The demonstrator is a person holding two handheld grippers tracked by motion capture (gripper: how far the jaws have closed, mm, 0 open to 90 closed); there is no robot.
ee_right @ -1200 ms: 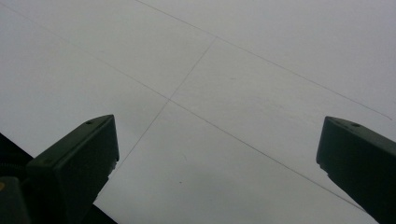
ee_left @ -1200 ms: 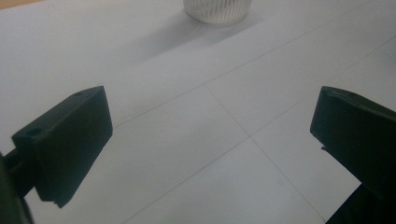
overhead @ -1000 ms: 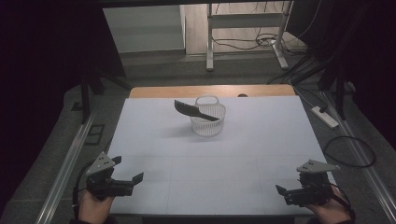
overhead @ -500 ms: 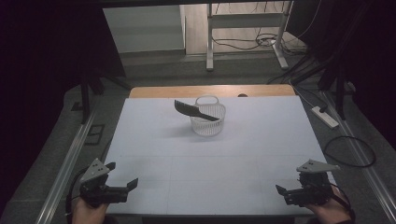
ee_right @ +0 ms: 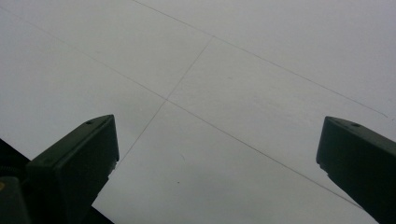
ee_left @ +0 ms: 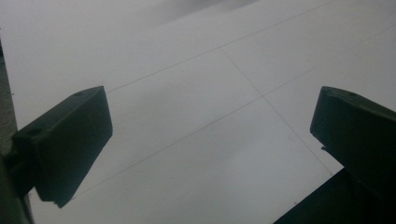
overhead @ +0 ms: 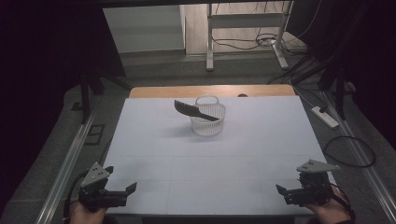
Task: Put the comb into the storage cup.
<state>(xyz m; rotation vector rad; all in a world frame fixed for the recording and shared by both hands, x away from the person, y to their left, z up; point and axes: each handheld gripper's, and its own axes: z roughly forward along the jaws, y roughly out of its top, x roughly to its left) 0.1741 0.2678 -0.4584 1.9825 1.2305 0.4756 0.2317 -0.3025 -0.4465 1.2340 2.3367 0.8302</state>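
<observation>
A small white mesh basket (overhead: 208, 122) with a handle stands on the far middle of the white table (overhead: 261, 140). A dark, flat, comb-like object (overhead: 192, 109) lies tilted across the basket's rim, its broad end sticking out to the left. My left gripper (overhead: 127, 192) sits at the near left corner, open and holding nothing; in the left gripper view (ee_left: 210, 135) its jaws stand wide apart over bare tabletop. My right gripper (overhead: 283, 193) rests at the near right corner, also open, and in the right gripper view (ee_right: 217, 154) there is plain table between the jaws.
A wooden strip (overhead: 212, 91) runs along the table's far edge. Metal rails (overhead: 70, 158) flank both sides. A power strip (overhead: 326, 116) and cables (overhead: 348, 151) lie on the floor at the right. A white frame (overhead: 245, 28) stands beyond the table.
My left gripper has drawn back toward the near edge and a little to the left. The right gripper, basket and dark object have stayed put.
</observation>
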